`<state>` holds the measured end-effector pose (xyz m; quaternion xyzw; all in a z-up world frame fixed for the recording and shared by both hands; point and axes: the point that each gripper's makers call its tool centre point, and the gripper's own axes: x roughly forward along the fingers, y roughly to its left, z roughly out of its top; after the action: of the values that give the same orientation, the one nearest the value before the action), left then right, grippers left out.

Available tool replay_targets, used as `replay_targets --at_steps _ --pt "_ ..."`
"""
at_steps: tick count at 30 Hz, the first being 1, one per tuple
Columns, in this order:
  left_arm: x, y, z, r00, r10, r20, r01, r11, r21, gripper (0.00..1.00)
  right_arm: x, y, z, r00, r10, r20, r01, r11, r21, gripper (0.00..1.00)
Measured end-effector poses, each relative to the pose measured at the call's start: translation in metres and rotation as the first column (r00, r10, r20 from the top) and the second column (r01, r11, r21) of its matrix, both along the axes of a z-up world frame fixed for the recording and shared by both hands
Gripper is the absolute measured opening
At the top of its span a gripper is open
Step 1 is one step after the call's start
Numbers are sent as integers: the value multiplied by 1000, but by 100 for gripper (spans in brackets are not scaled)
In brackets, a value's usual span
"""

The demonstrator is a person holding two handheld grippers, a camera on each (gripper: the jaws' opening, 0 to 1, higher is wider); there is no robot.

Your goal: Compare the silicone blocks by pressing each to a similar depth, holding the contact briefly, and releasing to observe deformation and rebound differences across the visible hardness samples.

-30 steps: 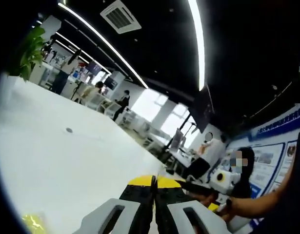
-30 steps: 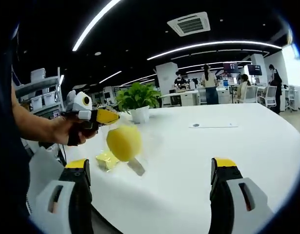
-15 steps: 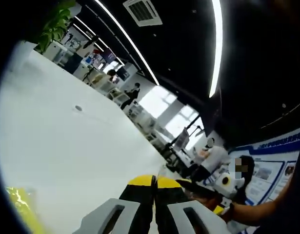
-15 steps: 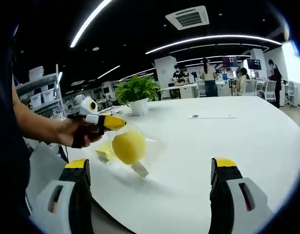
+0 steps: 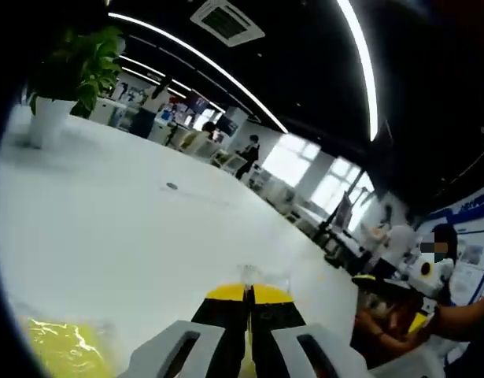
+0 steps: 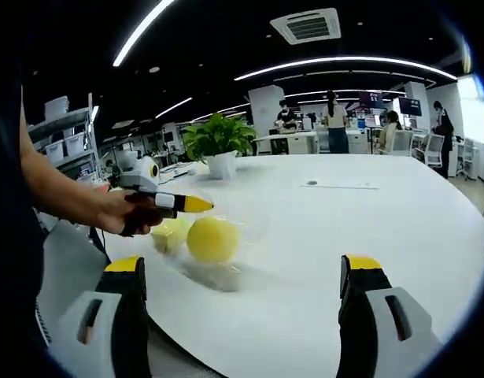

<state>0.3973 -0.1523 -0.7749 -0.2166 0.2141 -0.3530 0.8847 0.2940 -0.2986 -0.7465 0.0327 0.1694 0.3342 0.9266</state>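
Observation:
A round yellow silicone sample [image 6: 212, 239] sits inside a clear plastic bag, low over the white table [image 6: 344, 228]; whether it touches the top I cannot tell. A second yellow sample [image 6: 169, 234] lies just left of it, also seen wrapped in plastic [image 5: 68, 346]. My left gripper [image 6: 198, 205], held in a hand, hovers above the round sample with its yellow tips together. In the left gripper view its jaws [image 5: 249, 293] are shut on a crinkled edge of the clear bag [image 5: 265, 276]. My right gripper [image 6: 245, 272] stands wide open, well short of both samples.
A potted plant [image 6: 219, 146] stands on the table behind the samples, also visible in the left gripper view [image 5: 68, 75]. A flat sheet [image 6: 336, 184] lies farther back. Shelves [image 6: 64, 130] stand at the left, and people work at desks in the background.
The left gripper has lowered the bagged round sample from hanging in the air down to table level beside the other sample. The right gripper has stayed open and nearly still.

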Motion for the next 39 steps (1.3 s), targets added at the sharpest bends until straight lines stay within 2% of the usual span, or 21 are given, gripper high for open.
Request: replay_targets --at_steps 4,8,11,13,18,20,22,25,27,34,37,39 --pt "10 8 -18 997 51 -56 -50 998 27 0 -4 4 -4 1000 11 -12 -11 1000 -8 96" --pt "14 7 -33 988 79 -134 -79 997 7 0 -7 8 -6 999 31 -16 -32 999 -30 96" --pt "15 4 -40 991 77 -109 -73 996 43 0 -8 8 -8 999 36 -19 -36 998 -44 96" --pt "16 2 -41 990 80 -114 -76 996 42 0 -9 9 -7 999 32 -24 -33 999 -31 96" --pt "20 5 -49 991 83 -105 -73 993 94 1 -10 8 -10 999 24 -32 -25 999 -28 96" --pt "21 10 -59 992 79 -102 -62 985 160 1 -10 10 -10 999 28 -34 -29 999 -25 96" --pt "22 11 -63 991 80 -105 -61 982 177 1 -11 11 -10 999 31 -36 -32 999 -25 96" --pt "25 10 -65 988 80 -132 -58 984 166 2 -11 12 -10 999 32 -37 -33 999 -25 96" --pt "25 11 -71 987 73 -141 -44 978 204 2 -11 11 -10 999 30 -39 -31 999 -24 96" --pt "25 15 -75 984 67 -165 -31 977 209 4 -13 11 -12 999 32 -44 -34 999 -40 96" --pt "24 15 -74 979 54 -197 -19 985 174 11 -14 11 -13 998 33 -47 -35 999 -40 96" --pt "27 19 -75 984 62 -168 -26 977 210 27 -15 12 -14 998 35 -50 -37 999 -40 96"
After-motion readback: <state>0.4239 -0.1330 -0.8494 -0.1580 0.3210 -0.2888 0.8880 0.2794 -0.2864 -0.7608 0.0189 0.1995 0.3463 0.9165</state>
